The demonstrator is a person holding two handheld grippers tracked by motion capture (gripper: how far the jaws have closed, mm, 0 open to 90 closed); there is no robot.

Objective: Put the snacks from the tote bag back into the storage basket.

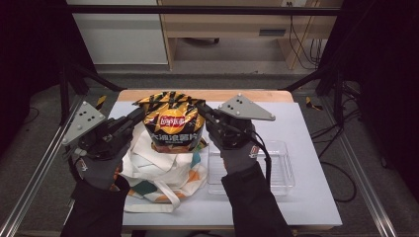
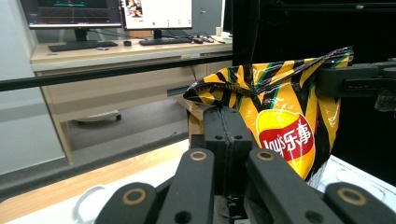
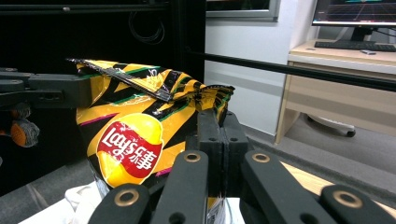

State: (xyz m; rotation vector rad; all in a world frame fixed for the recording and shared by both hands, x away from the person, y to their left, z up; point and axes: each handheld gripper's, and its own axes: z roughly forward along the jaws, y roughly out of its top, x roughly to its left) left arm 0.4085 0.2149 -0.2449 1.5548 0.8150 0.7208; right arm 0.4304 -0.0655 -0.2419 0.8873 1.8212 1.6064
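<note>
**Op:** Chip bag (image 1: pixel 170 122) is upright over the tote (image 1: pixel 158 170), its bottom down in or just above the tote's mouth; I can't tell which from the high view. Crimped top seam runs left to right across the desk (image 1: pixel 306 197), so that is the long axis.

**Obs:** Who has it?

**Op:** Both. My left gripper (image 1: pixel 137 117) is clamped on the left top corner, my right gripper (image 1: pixel 203 112) on the right top corner. In the left gripper view the fingers (image 2: pixel 227 140) are pressed flat together with the corner of the bag (image 2: pixel 275 121) pinched at their tips. Same in the right gripper view: fingers (image 3: pixel 219 140) fully clenched on the foil edge of the bag (image 3: pixel 135 135).

**Obs:** So which way does the bag lie from the fingers?

**Op:** Hanging below and between them. Each gripper comes in from its own side and points inward along the seam, and the seam is stretched between the two tips. Neither hand is nearer; the hold looks symmetric.

**Obs:** What does the coming move turn on?

**Op:** My read: keeping the two ends level and at the same spacing. The bag's body is directly above the tote, so whatever travel comes is vertical along that line. If one hand leads, the seam tilts and the bag swings toward the clear tray (image 1: pixel 252 168), which sits just right of the tote, under my right wrist.

**Obs:** Risk?

**Op:** Thin foil corners, small bite. A slip at one corner would leave the bag dangling from the other.
</note>
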